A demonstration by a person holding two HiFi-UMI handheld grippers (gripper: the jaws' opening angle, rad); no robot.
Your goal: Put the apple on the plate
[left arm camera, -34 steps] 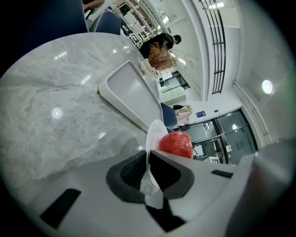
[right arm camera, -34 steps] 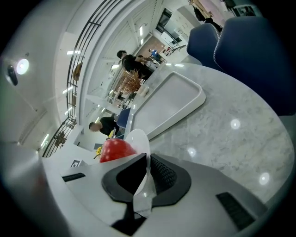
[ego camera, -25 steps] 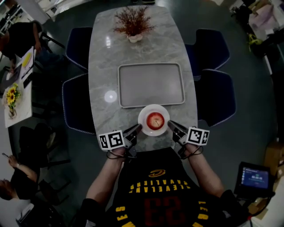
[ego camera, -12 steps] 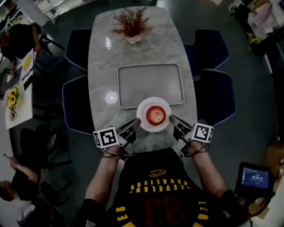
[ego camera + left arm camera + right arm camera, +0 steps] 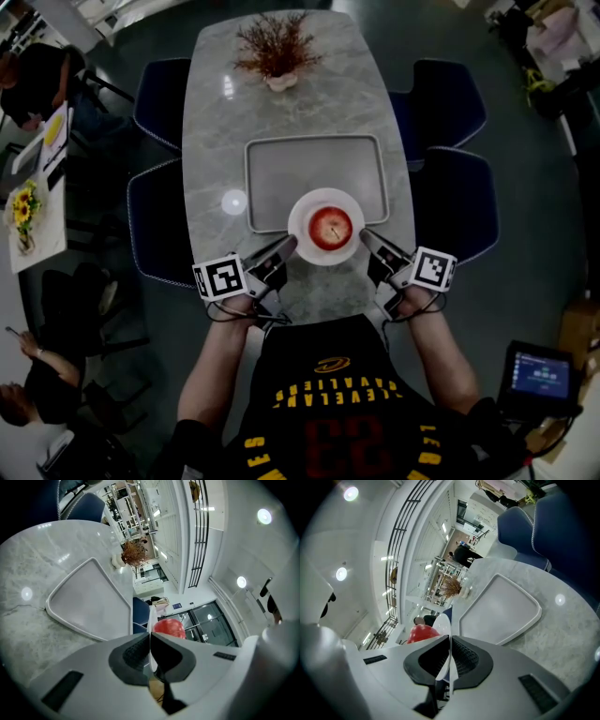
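Basically done: got the apple (image 5: 330, 228) on the plate (image 5: 302, 242). Pinching its rim tight with left gripper (image 5: 286, 246) and right gripper (image 5: 367, 238) (opposite sides). Just needs setting down, probably.

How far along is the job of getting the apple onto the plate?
Done: the apple sits on the plate. In hand: the left gripper and right gripper each clamp the plate's rim, with it overlapping the tray at its near edge. Left: probably just setting it down.
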